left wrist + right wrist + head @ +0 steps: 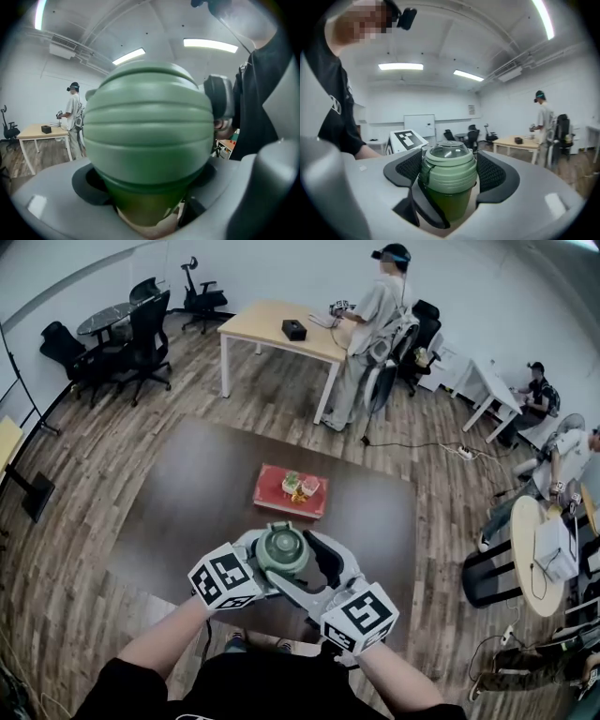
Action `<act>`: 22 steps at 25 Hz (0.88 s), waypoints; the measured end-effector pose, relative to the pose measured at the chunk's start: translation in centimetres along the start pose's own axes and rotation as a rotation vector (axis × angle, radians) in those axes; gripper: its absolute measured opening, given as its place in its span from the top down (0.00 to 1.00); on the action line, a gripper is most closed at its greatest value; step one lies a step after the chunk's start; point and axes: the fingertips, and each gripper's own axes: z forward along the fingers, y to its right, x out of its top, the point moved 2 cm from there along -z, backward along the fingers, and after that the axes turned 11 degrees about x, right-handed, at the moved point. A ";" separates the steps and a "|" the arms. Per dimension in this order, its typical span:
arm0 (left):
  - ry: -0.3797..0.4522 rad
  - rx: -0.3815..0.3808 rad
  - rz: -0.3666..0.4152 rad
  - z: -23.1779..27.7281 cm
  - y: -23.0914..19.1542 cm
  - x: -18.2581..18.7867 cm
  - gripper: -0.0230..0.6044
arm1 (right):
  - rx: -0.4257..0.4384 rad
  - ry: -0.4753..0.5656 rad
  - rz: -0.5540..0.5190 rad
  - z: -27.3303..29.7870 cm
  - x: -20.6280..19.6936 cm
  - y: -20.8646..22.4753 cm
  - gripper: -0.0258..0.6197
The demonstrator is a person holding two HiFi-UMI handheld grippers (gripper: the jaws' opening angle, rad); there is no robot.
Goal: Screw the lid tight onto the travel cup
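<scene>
Ribbed green lid (pixel 449 171) clamped between right fingers (pixel 492 171), pads meshed; left fingers (pixel 89 187) clamp translucent green cup (pixel 445 201).

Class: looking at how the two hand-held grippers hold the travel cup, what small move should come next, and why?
Probably twist the right hand-held gripper clockwise. Its pads clamp the lid, which sits level on the travel cup, while the left hand-held gripper braces the cup's body.

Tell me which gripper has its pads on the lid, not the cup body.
The right gripper: its pads flank the pale green lid, while the left gripper clamps the darker cup body below it.
</scene>
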 end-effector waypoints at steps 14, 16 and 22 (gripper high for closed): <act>0.026 -0.300 0.057 -2.1 3.6 0.8 0.29 | 0.477 -0.097 -0.188 -3.1 0.7 -0.9 0.31; 0.021 -0.355 0.076 -2.3 4.7 0.7 0.29 | 0.640 -0.125 -0.162 -3.0 0.7 -1.4 0.30; 0.016 -0.326 0.080 -1.9 5.1 0.9 0.29 | 0.758 -0.151 -0.176 -2.2 0.7 -2.6 0.31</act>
